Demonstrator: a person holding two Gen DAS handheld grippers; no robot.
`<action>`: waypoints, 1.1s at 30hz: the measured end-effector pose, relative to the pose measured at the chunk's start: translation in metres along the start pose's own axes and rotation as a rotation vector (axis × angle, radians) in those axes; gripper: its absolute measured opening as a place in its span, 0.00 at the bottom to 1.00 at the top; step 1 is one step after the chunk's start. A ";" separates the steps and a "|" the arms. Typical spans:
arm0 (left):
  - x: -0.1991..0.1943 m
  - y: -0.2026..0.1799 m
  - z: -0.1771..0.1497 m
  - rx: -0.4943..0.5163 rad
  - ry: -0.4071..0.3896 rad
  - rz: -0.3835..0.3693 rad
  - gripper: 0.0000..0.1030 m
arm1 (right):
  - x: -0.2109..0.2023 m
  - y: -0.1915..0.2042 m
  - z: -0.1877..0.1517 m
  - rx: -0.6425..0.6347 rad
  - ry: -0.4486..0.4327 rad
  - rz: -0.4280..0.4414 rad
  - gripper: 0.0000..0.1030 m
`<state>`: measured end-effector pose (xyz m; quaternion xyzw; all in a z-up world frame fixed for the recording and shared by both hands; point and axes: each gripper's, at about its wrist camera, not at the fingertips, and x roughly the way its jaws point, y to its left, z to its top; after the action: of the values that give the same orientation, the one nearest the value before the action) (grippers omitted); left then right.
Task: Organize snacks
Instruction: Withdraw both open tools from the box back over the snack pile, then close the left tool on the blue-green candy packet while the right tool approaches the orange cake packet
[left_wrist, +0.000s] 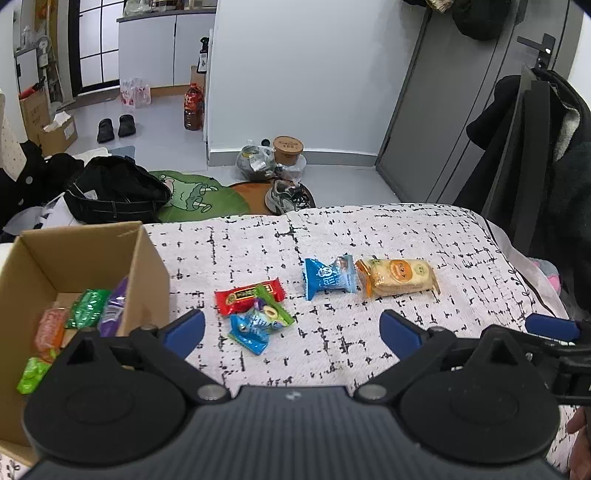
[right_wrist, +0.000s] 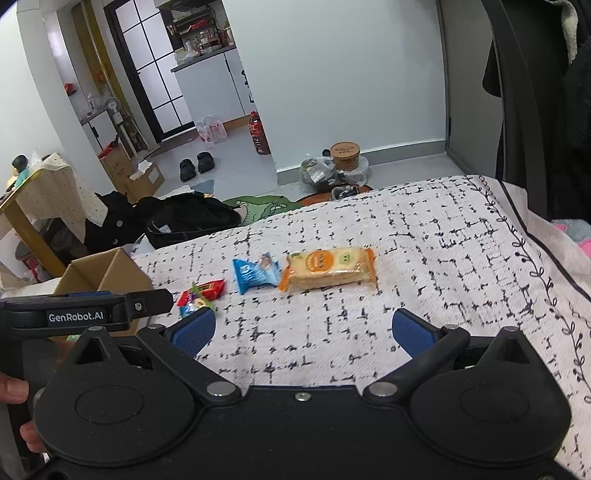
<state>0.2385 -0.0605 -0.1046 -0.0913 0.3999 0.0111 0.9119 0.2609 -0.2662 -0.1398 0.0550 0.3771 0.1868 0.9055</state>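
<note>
Left wrist view is showing the left gripper (left_wrist: 291, 328) hanging wide open and empty, with a red, green and blue packet pile (left_wrist: 255, 310) lying just ahead between its fingers. The box (left_wrist: 92, 251) is sitting to its left. The right gripper (right_wrist: 303, 328), also gaping and empty, is facing the cracker pack (right_wrist: 328, 267), lying crosswise.

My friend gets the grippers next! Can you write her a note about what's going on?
Left hand-held gripper: open, empty, above the white patterned cloth.
Right hand-held gripper: open, empty.
Done: green, purple and orange wrapped snacks lie in the brown cardboard box.
Left on the cloth: red wrapper, green wrapper, small blue wrapper, bigger blue packet, orange cracker pack.
</note>
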 end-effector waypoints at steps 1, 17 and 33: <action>0.002 -0.001 0.000 -0.004 0.002 0.003 0.98 | 0.002 -0.002 0.001 0.000 -0.002 -0.003 1.00; 0.048 -0.002 0.006 -0.065 0.030 0.041 0.92 | 0.038 -0.019 0.022 -0.035 0.000 -0.005 1.00; 0.102 0.013 0.000 -0.151 0.117 0.169 0.67 | 0.083 -0.030 0.028 -0.027 0.047 0.036 1.00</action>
<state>0.3072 -0.0527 -0.1812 -0.1260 0.4566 0.1125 0.8735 0.3431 -0.2613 -0.1827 0.0450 0.3947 0.2097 0.8934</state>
